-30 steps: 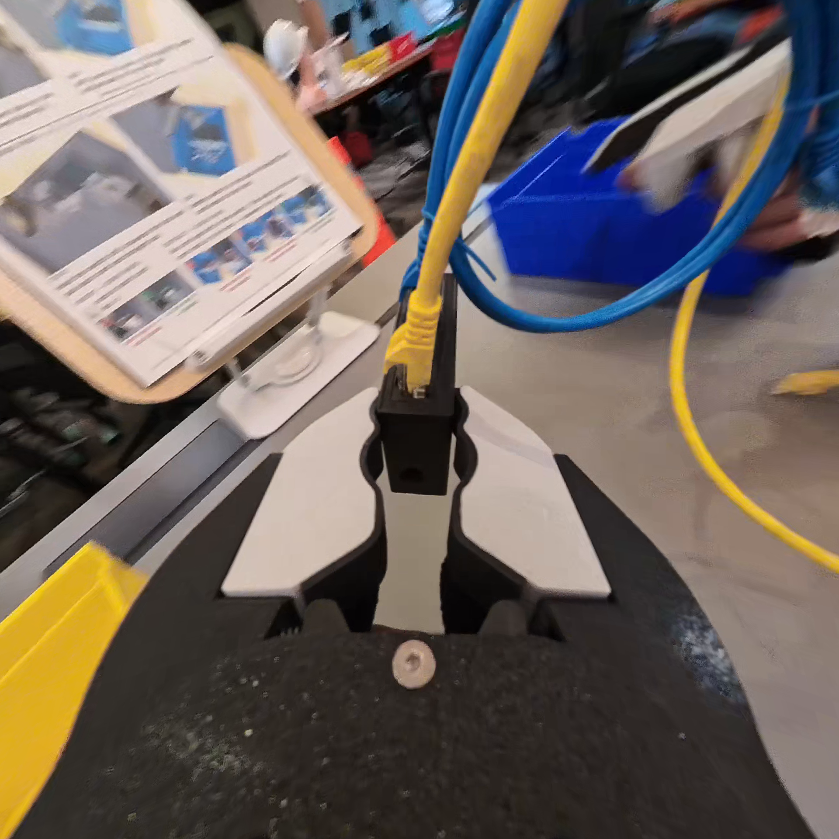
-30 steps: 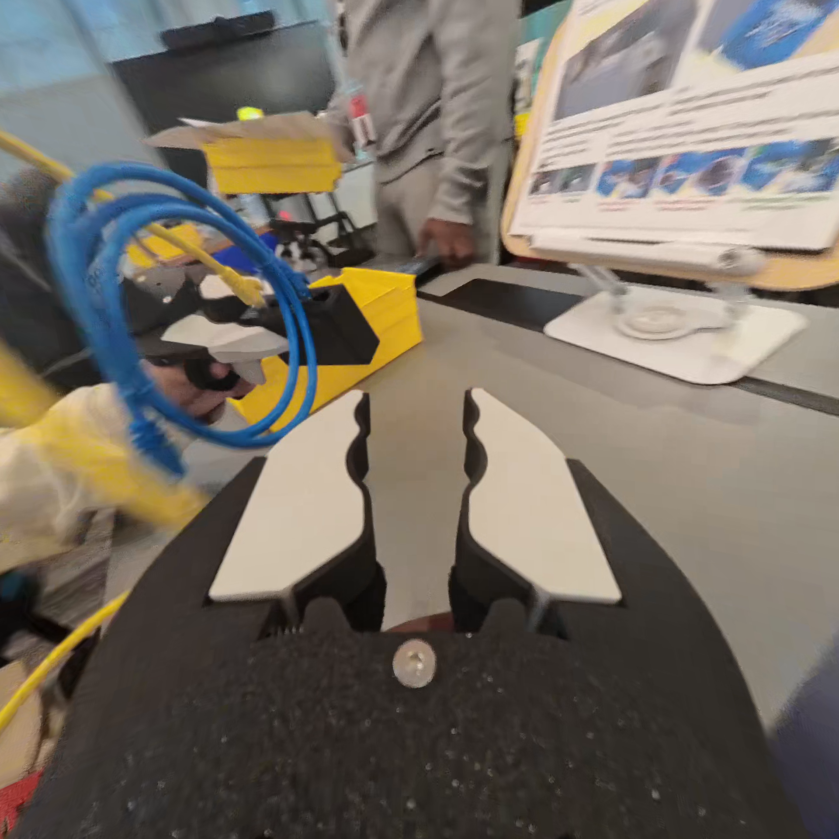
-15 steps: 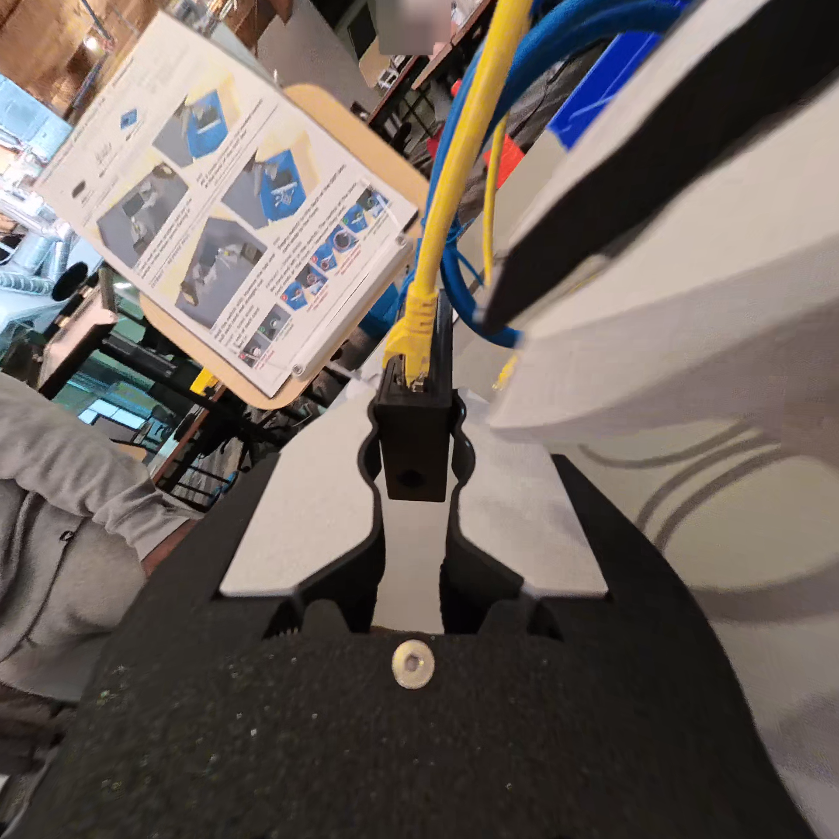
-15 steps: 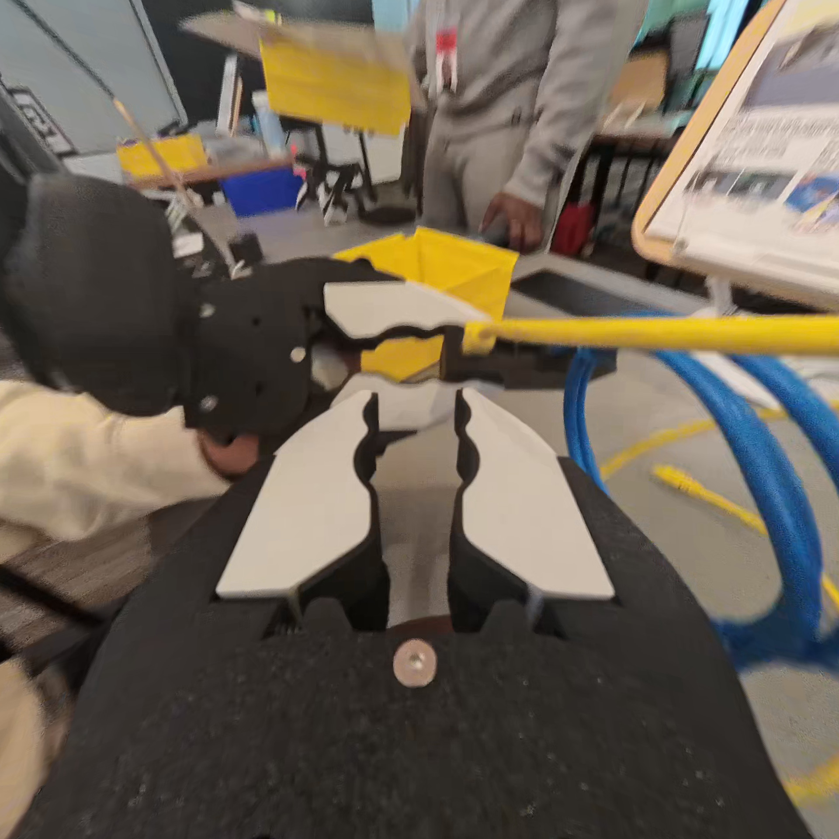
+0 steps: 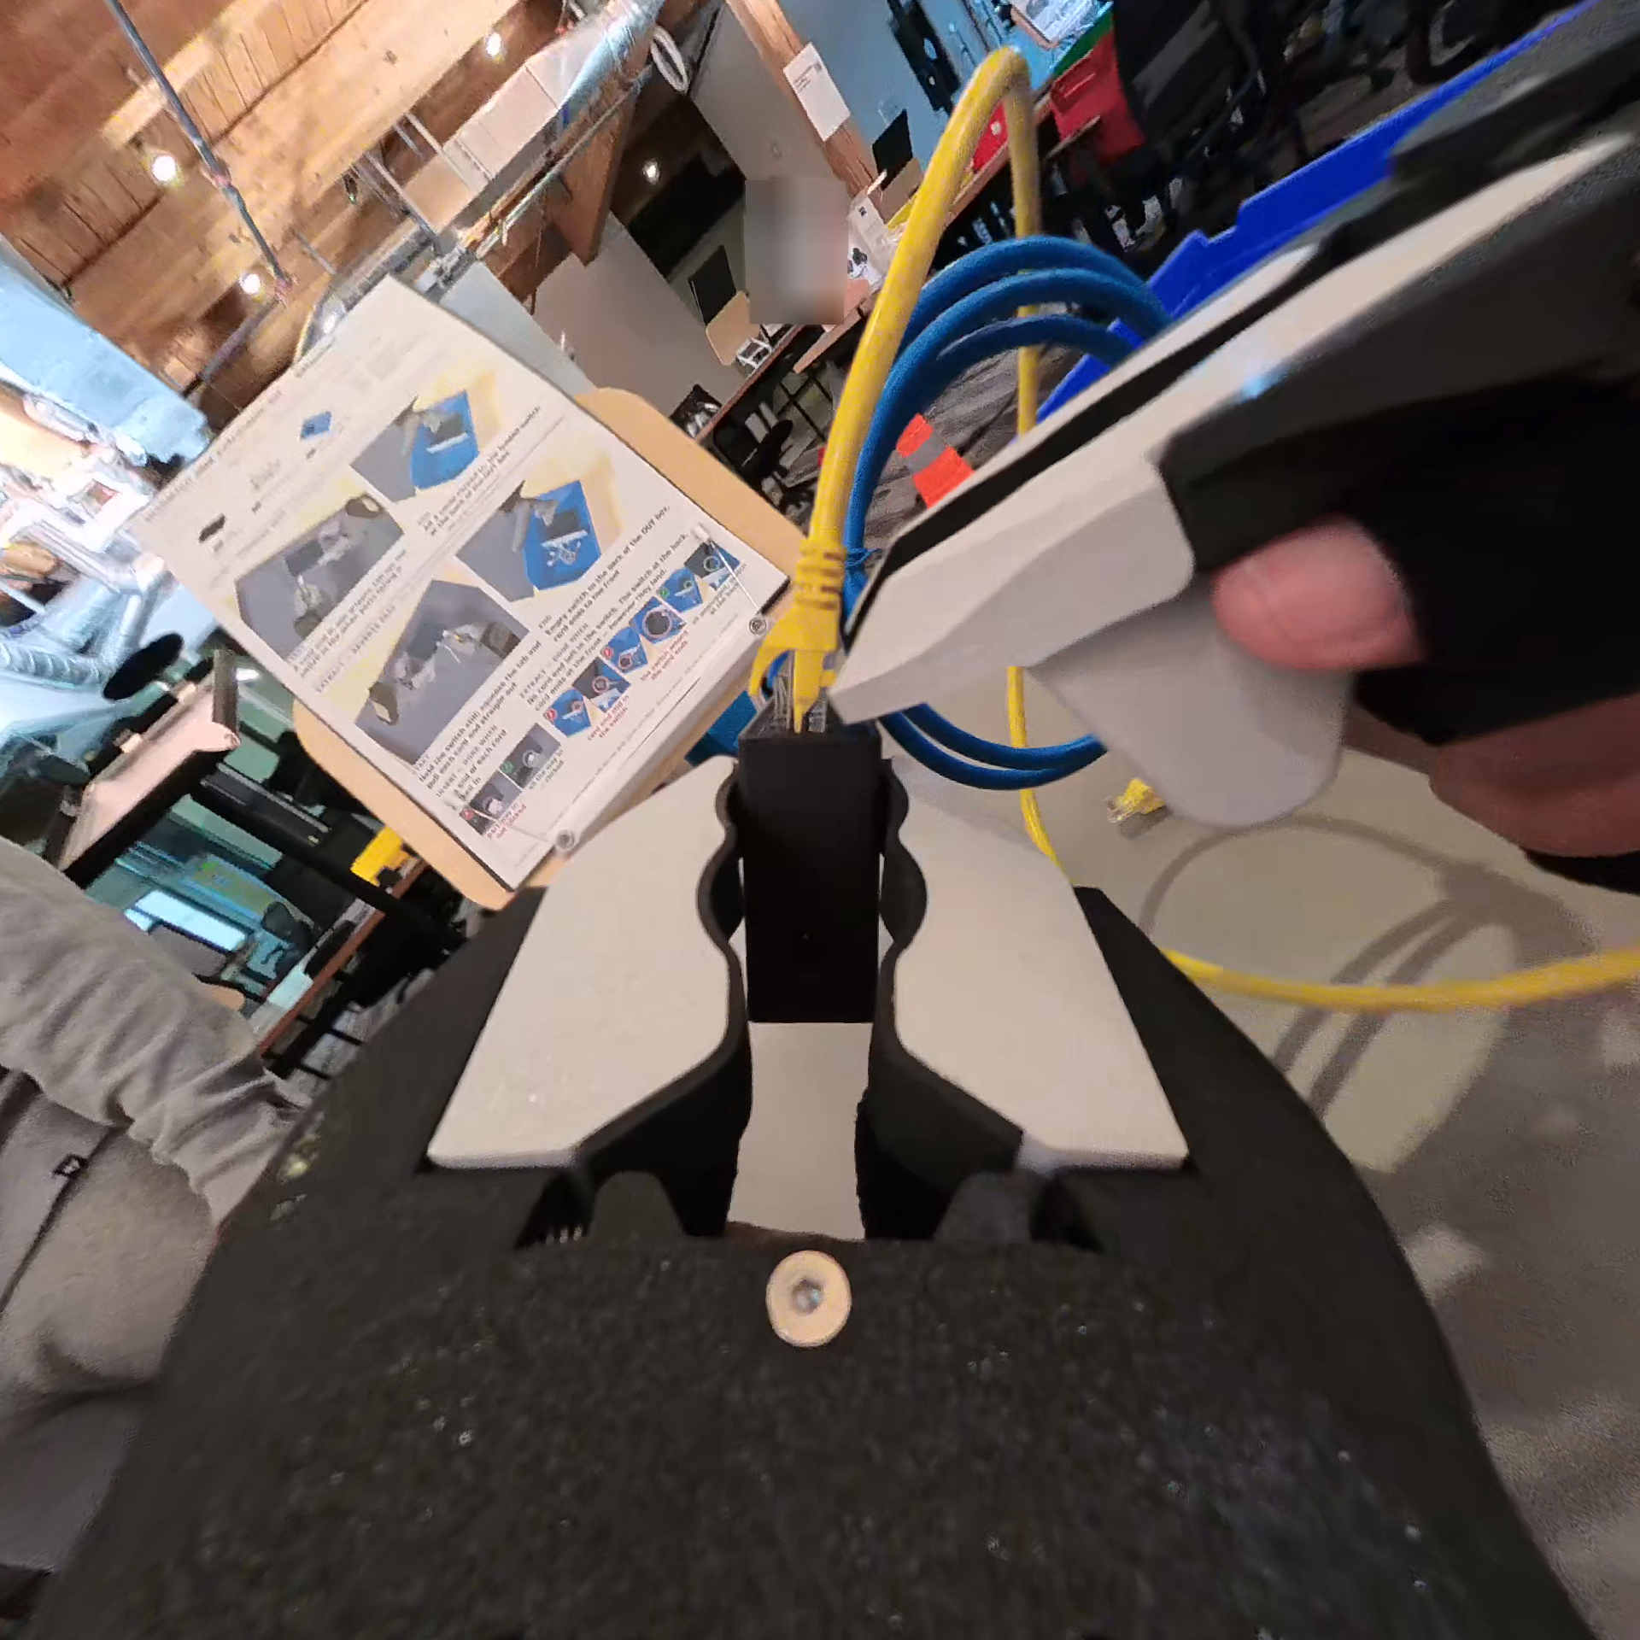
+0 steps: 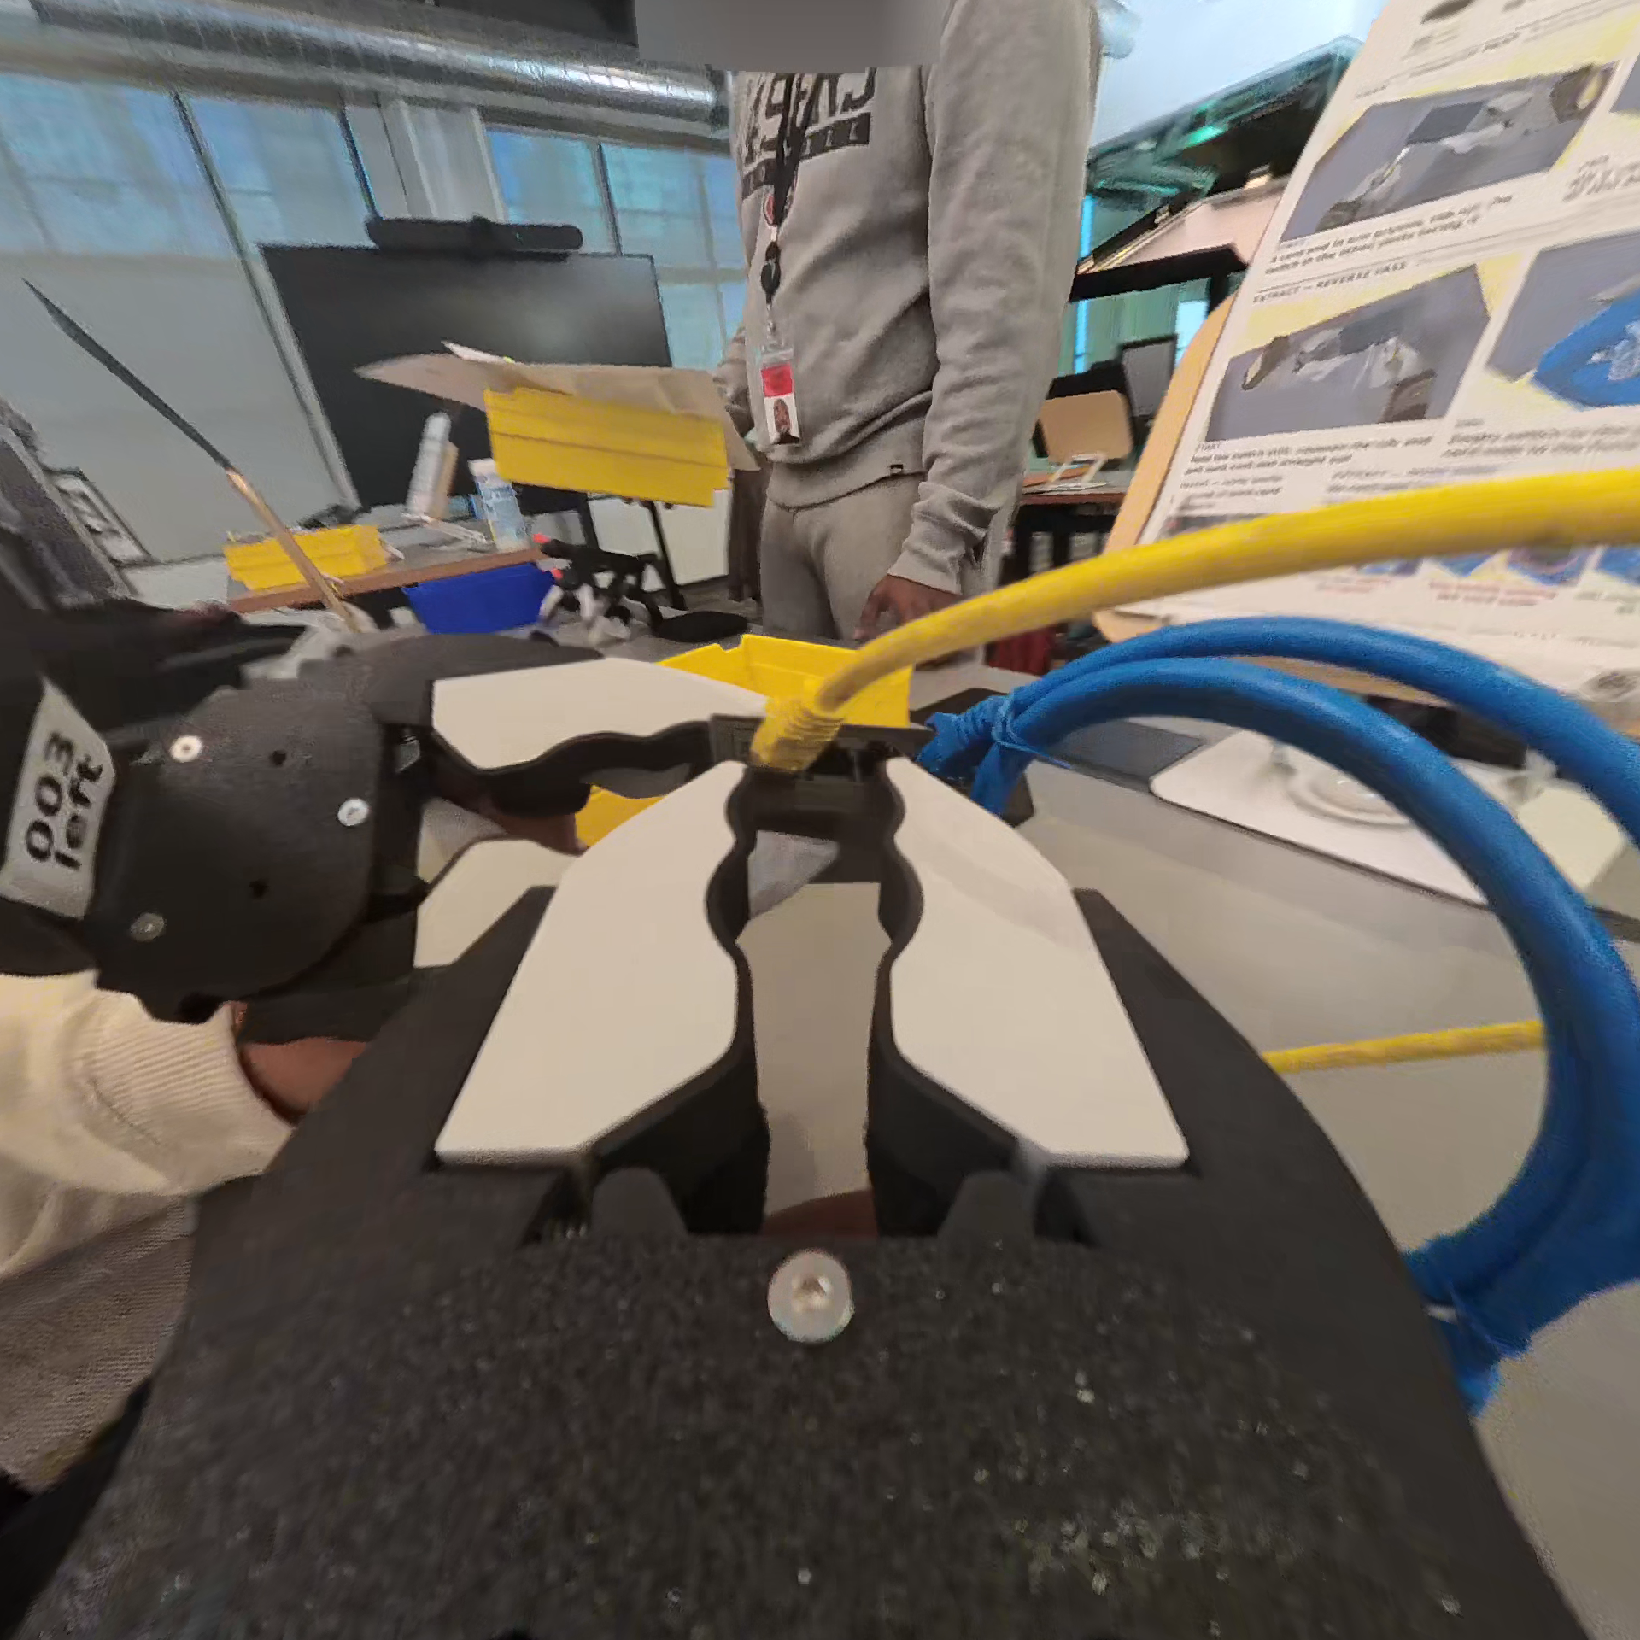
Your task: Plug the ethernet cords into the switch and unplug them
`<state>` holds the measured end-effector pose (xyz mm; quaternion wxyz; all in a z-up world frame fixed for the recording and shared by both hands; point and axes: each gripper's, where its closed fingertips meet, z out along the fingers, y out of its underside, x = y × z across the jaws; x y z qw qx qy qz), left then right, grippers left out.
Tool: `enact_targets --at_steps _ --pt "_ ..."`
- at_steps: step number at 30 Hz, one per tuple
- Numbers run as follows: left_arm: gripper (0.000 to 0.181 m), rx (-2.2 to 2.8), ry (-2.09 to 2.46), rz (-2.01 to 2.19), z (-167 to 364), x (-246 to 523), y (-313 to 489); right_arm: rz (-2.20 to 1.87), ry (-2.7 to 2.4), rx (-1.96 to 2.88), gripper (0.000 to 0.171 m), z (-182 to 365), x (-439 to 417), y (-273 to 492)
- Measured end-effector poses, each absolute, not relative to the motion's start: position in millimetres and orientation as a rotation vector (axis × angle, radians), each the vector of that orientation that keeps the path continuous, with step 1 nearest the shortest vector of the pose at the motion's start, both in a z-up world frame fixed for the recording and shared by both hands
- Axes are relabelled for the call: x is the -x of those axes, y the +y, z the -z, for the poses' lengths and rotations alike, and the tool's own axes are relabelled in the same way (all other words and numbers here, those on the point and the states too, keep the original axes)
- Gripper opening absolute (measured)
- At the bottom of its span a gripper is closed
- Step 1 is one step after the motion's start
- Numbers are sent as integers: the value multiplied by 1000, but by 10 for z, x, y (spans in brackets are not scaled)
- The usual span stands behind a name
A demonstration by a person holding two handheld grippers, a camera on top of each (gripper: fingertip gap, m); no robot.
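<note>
Left view only: instruction board (image 5: 461, 577) left of the claw; yellow cord (image 5: 887, 355) arching up.
Right view only: yellow bin (image 6: 790, 666) beyond the tips.
Left gripper (image 5: 809, 874): clamped on the black switch (image 5: 809, 879).
Right gripper (image 6: 812, 799): slightly parted, tips at the switch (image 6: 852, 781) beside the yellow plug (image 6: 792, 732); grasp unclear.
Blue cord (image 6: 1420, 710): looping right.

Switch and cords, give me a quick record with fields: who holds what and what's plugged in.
switch: black switch, clamped between left gripper fingers, raised off the table
yellow cord: yellow ethernet cord, connector seated in switch
blue cord: coiled blue ethernet cord, end at the switch; whether it is plugged in is unclear
right gripper: right gripper, tips at the yellow connector, not visibly clamped
</note>
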<state>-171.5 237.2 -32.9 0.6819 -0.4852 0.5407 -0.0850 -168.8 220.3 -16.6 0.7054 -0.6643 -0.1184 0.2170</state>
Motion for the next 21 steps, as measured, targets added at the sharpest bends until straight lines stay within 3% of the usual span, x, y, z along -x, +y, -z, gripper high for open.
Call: enact_targets --at_steps 3,5,21 --pt "27 1025 1224 163 321 1678 2308 -650 -263 1450 32 165 1678 2216" --pt "27 1000 1252 136 364 1655 2288 -745 -343 1427 15 141 1728 2162" --pt "28 1026 1331 66 711 1605 2478 -428 -626 1574 13 430 1734 2109"
